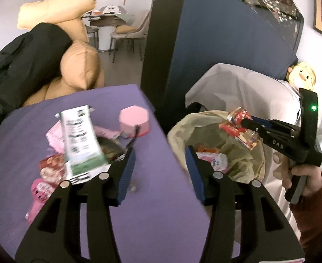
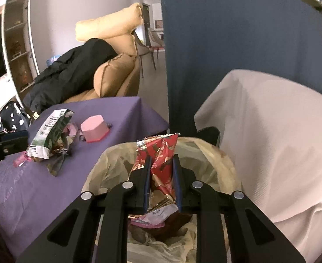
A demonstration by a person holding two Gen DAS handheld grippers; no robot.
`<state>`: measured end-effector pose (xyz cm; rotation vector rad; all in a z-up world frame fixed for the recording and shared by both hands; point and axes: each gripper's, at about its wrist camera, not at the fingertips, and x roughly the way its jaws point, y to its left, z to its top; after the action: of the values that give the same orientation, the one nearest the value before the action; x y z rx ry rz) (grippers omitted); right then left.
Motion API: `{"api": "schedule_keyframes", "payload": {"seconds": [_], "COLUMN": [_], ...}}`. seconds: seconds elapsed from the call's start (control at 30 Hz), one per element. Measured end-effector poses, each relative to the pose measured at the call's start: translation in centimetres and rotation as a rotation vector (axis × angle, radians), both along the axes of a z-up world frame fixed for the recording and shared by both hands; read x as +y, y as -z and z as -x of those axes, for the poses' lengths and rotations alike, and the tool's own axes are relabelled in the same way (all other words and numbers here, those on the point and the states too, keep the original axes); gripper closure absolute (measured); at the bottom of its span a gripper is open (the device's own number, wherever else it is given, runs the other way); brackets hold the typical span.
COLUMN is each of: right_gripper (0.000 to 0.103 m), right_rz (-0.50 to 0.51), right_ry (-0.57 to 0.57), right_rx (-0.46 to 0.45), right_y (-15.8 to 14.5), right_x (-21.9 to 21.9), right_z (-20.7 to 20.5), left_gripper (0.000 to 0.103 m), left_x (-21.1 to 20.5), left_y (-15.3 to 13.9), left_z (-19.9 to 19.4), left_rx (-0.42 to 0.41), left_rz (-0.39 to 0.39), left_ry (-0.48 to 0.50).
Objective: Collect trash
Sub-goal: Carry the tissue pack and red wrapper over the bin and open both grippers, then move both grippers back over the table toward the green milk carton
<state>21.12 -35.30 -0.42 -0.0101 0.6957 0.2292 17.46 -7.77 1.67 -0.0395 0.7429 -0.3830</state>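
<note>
The right claw (image 2: 162, 166) has a red snack wrapper (image 2: 161, 153) between its parted jaws above the lined trash bin (image 2: 222, 157), while the left claw (image 1: 161, 155) gapes empty beside wrappers (image 1: 79, 135) littering the purple counter (image 1: 156, 197).

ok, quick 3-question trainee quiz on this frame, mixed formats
1. True or false: the red wrapper between the fingers of the right gripper is above the lined bin.
2. Which item stands on the purple cloth? A) pink hexagonal box B) glass bottle C) metal can
3. Fill in: the green-and-white packet lies on a pile of ____ wrappers.

Key
1. True.
2. A, the pink hexagonal box.
3. Pink.
</note>
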Motion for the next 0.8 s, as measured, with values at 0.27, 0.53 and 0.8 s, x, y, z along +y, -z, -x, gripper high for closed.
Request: {"api": "schedule_keyframes", "payload": {"seconds": [0.27,0.53,0.8], "right_gripper": [0.059,0.056,0.04], "right_rz": [0.001,-0.005,0.072], "right_ry": [0.023,0.004,-0.104], "right_rx": [0.034,0.021,-0.025], "right_y": [0.8,-0.3,-0.9], "right_x": [0.5,3.2,8.6], "right_z": [-0.1,0.5,1.1], "left_gripper": [0.054,0.051,0.051], "left_x": [6.0,10.9,15.7], "left_y": [1.5,2.4,3.7], "left_z": [0.5,0.7,1.1], "left_rx": [0.025,0.013,0.004], "left_rz": [0.037,0.064,0.045], "left_ry": [-0.119,-0.219,-0.341]}}
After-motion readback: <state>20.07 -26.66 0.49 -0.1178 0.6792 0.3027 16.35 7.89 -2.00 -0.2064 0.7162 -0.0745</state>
